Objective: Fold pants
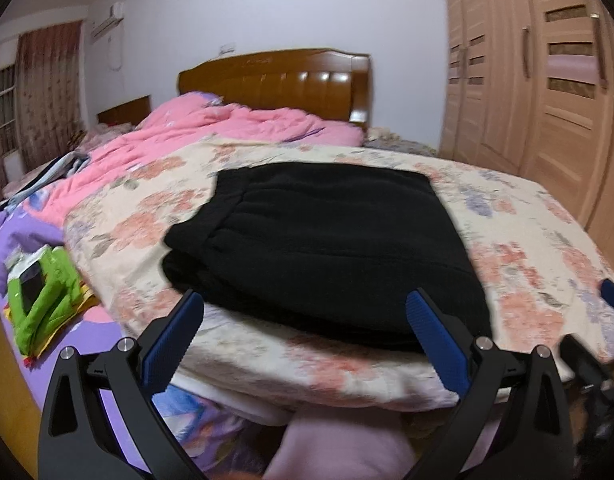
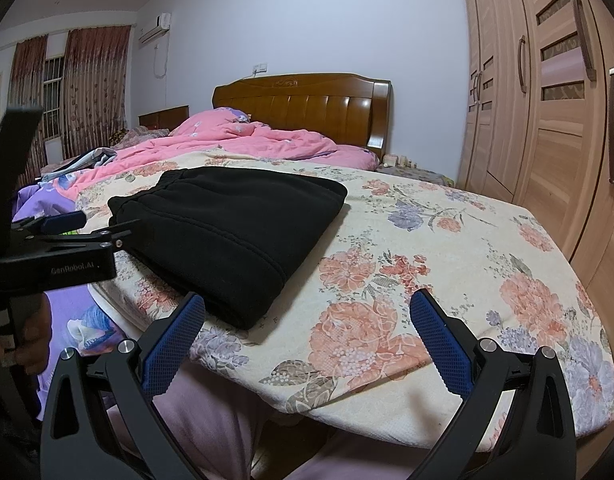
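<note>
Pants (image 2: 227, 232) are lying folded into a thick black bundle on the flowered blanket (image 2: 447, 248), toward its left half, with the elastic waistband facing the far left corner. Both claws are hanging back at the near edge: the left gripper (image 1: 303, 340) is spread wide and holding nothing, its fingers framing the near edge of the bundle, and the right gripper (image 2: 307, 340) is likewise gaping and empty, pointing at bare blanket just right of the bundle.

Trouble, as I judge it, is waiting in the thick fleece: a pinch catching only the top layer would be peeling the fold open, and a shove from the left gripper could be pushing the stack askew. The blanket is overhanging the near edge, so a tug might be dragging it along.

Around this, a pink quilt (image 2: 243, 140) is bunching up toward the wooden headboard (image 2: 299, 100), a wardrobe (image 2: 555, 100) is lining the right wall, curtains (image 2: 95, 88) are covering the window, and a green packet (image 1: 43, 296) is resting on the purple sheet (image 1: 23, 236).
</note>
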Demonstrator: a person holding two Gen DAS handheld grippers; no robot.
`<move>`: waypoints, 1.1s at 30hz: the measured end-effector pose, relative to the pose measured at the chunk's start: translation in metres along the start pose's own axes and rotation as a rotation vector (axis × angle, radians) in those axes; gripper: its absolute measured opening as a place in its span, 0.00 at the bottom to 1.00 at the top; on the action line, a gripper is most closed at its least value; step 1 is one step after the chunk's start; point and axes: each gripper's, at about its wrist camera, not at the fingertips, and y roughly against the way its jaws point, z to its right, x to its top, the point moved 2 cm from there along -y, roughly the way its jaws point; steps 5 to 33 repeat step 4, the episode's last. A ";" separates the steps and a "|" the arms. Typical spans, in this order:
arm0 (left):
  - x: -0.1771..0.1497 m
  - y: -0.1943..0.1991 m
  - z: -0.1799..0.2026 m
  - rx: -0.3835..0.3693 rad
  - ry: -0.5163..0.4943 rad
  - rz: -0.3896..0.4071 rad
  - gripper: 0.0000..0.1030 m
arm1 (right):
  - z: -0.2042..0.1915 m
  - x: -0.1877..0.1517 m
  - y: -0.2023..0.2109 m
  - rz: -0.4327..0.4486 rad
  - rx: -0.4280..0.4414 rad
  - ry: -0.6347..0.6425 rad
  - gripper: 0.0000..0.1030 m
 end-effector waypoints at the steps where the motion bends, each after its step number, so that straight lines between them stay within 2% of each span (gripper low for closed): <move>1: -0.001 -0.002 -0.011 0.038 0.013 0.004 0.98 | 0.000 0.000 0.000 -0.001 -0.003 -0.006 0.96; 4: -0.005 -0.006 -0.040 0.115 0.033 0.004 0.98 | 0.008 0.004 0.001 -0.006 -0.033 -0.002 0.96; 33: -0.005 -0.006 -0.040 0.115 0.033 0.004 0.98 | 0.008 0.004 0.001 -0.006 -0.033 -0.002 0.96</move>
